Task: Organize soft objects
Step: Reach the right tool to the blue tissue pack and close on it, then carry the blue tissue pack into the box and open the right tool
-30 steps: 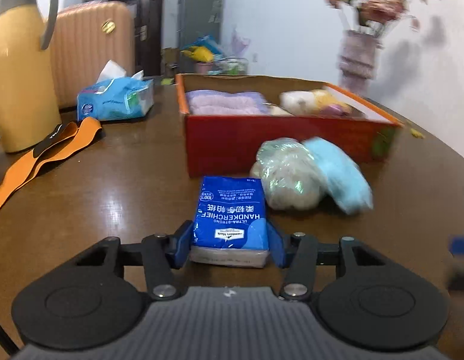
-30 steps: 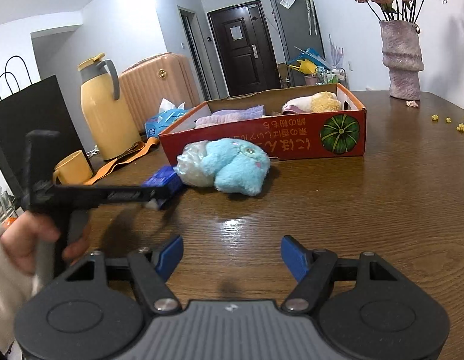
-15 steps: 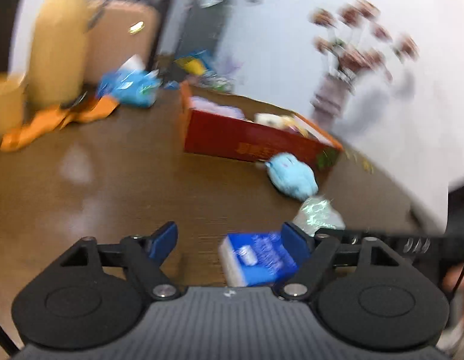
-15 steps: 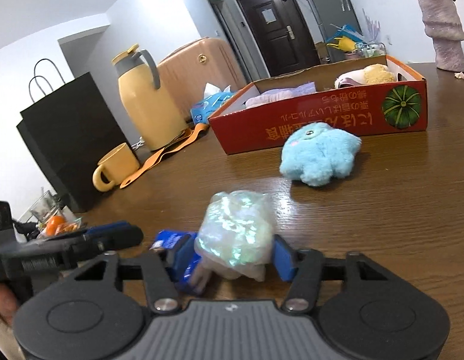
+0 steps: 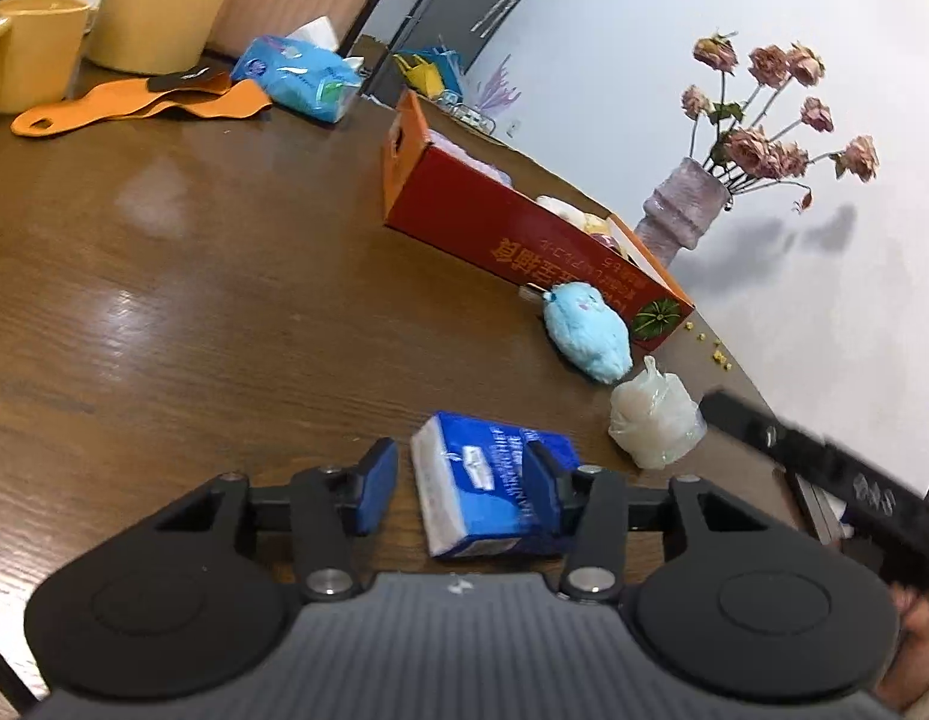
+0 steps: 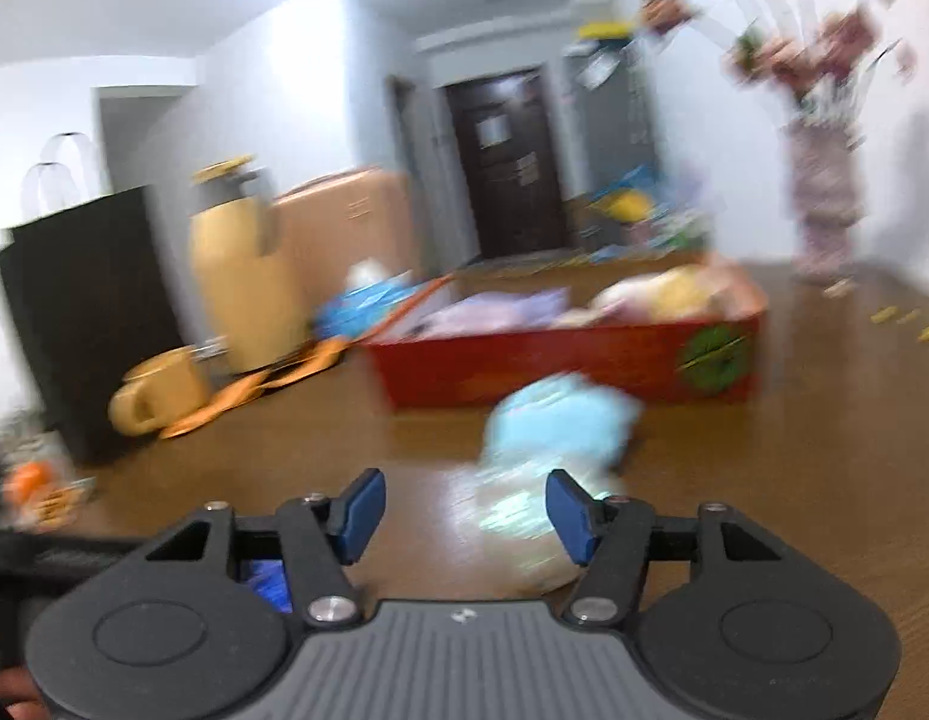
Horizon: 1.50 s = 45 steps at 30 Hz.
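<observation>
While several soft items already lie inside the red cardboard box (image 5: 512, 222), three more wait on the wooden counter (image 5: 194, 312) in front of it: a fluffy blue plush toy (image 5: 587, 333) just beside the box's front wall, a crinkly knotted plastic bag (image 5: 653, 420) of pale stuffing a little nearer, and a blue-wrapped handkerchief pack (image 5: 488, 486) nearest of all. The left gripper (image 5: 458, 480) has just been narrowing its fingers around the pack; one pad meets its glossy wrapper, the other stands off, so no grip yet. The right gripper (image 6: 464, 513), blurred, has just been widening its fingers, the bag lying loose against one pad. Judged from this, sorting is roughly half done.
</observation>
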Available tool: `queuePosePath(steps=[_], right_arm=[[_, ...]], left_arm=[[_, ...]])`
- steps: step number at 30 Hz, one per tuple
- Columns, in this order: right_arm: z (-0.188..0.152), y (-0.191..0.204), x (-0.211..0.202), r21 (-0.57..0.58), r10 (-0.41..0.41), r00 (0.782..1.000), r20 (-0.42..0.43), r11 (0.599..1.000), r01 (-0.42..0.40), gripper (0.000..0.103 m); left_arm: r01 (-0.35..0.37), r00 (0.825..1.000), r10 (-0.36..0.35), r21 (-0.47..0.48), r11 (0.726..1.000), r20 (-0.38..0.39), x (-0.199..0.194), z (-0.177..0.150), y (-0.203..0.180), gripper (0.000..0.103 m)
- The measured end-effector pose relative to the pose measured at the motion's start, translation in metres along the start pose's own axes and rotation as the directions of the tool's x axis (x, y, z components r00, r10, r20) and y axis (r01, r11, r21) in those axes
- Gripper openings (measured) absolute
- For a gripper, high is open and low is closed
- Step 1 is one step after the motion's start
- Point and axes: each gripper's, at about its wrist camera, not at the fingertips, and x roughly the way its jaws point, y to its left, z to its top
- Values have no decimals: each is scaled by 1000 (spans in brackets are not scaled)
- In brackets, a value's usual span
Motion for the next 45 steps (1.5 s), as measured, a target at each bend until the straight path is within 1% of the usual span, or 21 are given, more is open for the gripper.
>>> queuePosePath(steps=[2, 3, 6, 7, 8, 10, 14, 17, 20, 22, 24, 26, 28, 30, 33, 36, 39, 40, 42, 44, 45], right_arm=[[-6, 6, 7, 25, 68, 996, -52, 997, -67, 48], [-9, 9, 16, 43, 98, 991, -92, 995, -95, 45], [-15, 12, 39, 131, 153, 974, -169, 983, -132, 43], [-18, 14, 43, 155, 163, 968, -191, 979, -134, 39], [-21, 14, 47, 174, 174, 963, -206, 975, -139, 34], [-23, 14, 50, 200, 200, 957, -209, 967, -158, 27], [-26, 19, 43, 160, 189, 957, -221, 975, -155, 25], [-31, 19, 31, 152, 173, 963, -208, 978, -143, 24], [-27, 16, 15, 141, 147, 972, -181, 982, -122, 20], [-10, 9, 2, 118, 129, 985, -116, 986, -115, 20], [19, -1, -9, 96, 121, 992, -40, 989, -116, 20], [51, -13, -7, 64, 109, 994, 13, 992, -110, 20], [90, -29, 4, 39, 89, 995, 52, 995, -91, 20], [125, -49, 25, 36, 68, 996, 64, 997, -71, 20], [175, -87, 71, 58, 31, 999, 38, 998, -33, 20], [202, -123, 122, 81, -13, 999, -33, 997, 16, 20], [208, -159, 176, 99, -63, 989, -134, 992, 76, 20], [206, -168, 191, 101, -76, 984, -160, 991, 92, 20], [198, -182, 219, 81, -120, 968, -218, 987, 141, 20], [186, -183, 235, 36, -163, 955, -248, 983, 178, 19], [180, -182, 242, 6, -180, 947, -266, 982, 188, 19]], left_arm=[[-3, 1000, 3, -13, 1000, 0, 0, 1, 3, 40], [-1, 1000, 1, -20, 1000, -1, -1, 2, 4, 40], [-2, 1000, 1, -28, 1000, -10, -1, 0, 3, 33], [0, 1000, -1, -29, 1000, -12, -1, -1, 2, 31], [4, 1000, -5, -29, 1000, -15, -2, -2, 2, 28], [10, 1000, -10, -35, 999, -12, -5, -6, 1, 26], [4, 1000, -4, -9, 1000, -12, -9, -12, -5, 24], [-3, 1000, 3, 32, 999, -7, -11, -17, -17, 23], [25, 999, -26, 54, 998, 25, -12, -15, -30, 22], [73, 994, -80, 98, 993, 71, -13, 1, -48, 22], [113, 984, -131, 152, 982, 119, -10, 28, -70, 22], [134, 977, -162, 186, 973, 141, 2, 60, -89, 22], [147, 972, -181, 213, 966, 151, 28, 100, -110, 22], [143, 973, -178, 225, 964, 148, 59, 136, -127, 22], [131, 981, -159, 222, 966, 110, 118, 183, -145, 22], [126, 991, -132, 173, 977, 26, 187, 212, -147, 22], [93, 993, -84, 116, 989, -85, 253, 219, -140, 22], [77, 991, -63, 117, 990, -119, 271, 217, -138, 22], [45, 985, -22, 134, 990, -173, 298, 211, -135, 21], [-7, 974, 34, 119, 993, -225, 326, 205, -131, 20], [-15, 969, 41, 109, 994, -242, 333, 206, -128, 20]])
